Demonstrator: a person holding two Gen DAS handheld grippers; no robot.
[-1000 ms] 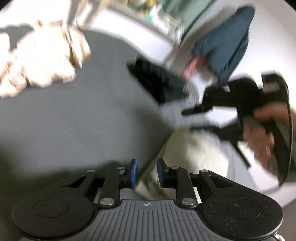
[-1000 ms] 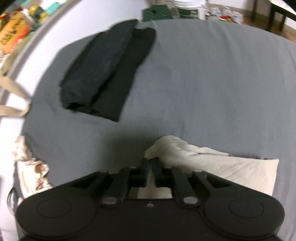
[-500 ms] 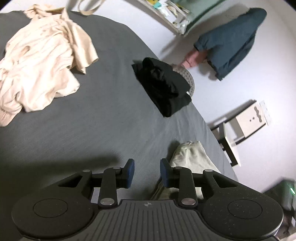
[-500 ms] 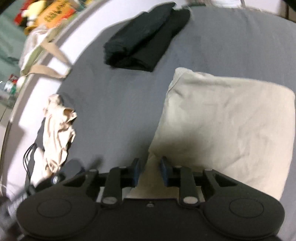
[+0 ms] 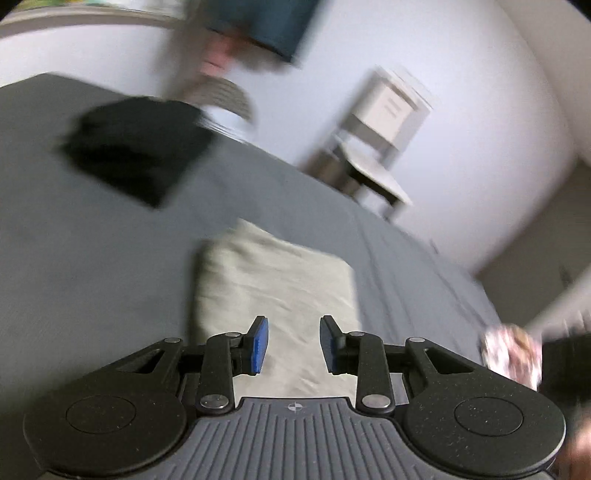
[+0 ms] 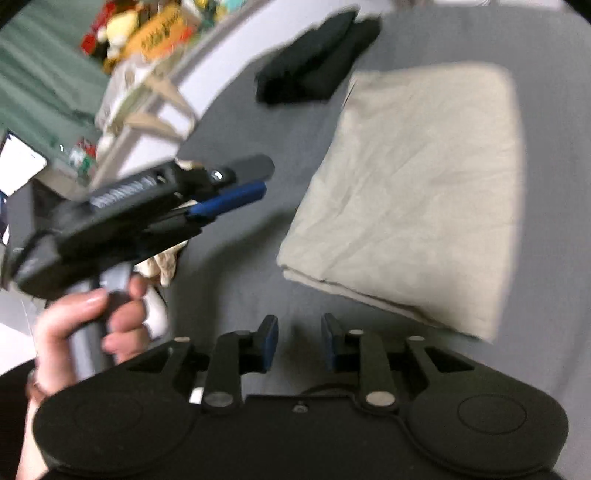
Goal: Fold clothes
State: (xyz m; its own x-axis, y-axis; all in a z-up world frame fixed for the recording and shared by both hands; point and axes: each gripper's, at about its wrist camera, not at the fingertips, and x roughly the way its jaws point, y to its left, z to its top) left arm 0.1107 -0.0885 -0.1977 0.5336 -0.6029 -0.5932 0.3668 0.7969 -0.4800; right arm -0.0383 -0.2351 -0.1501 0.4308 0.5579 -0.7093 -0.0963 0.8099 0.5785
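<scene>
A folded beige garment (image 5: 273, 288) (image 6: 413, 184) lies flat as a rectangle on the grey bed cover (image 5: 74, 251). My left gripper (image 5: 290, 345) hovers open just above its near edge, with nothing between the blue pads. In the right wrist view that same gripper (image 6: 243, 181) appears at left, held by a hand (image 6: 88, 325). My right gripper (image 6: 297, 341) is open over bare grey cover, a little short of the garment's near edge. A folded black garment (image 5: 136, 151) (image 6: 317, 70) lies farther back on the bed.
A crumpled cream garment (image 6: 166, 262) peeks out behind the left gripper. A white chair (image 5: 373, 147) stands past the bed's far edge. A dark blue garment (image 5: 266, 26) hangs on the wall. Shelves with toys and boxes (image 6: 147, 33) run along the bed's left side.
Both grippers let go of the beige garment and opened wider. It now lies folded flat. The left gripper swung right over it; the right gripper pulled back off its edge.
</scene>
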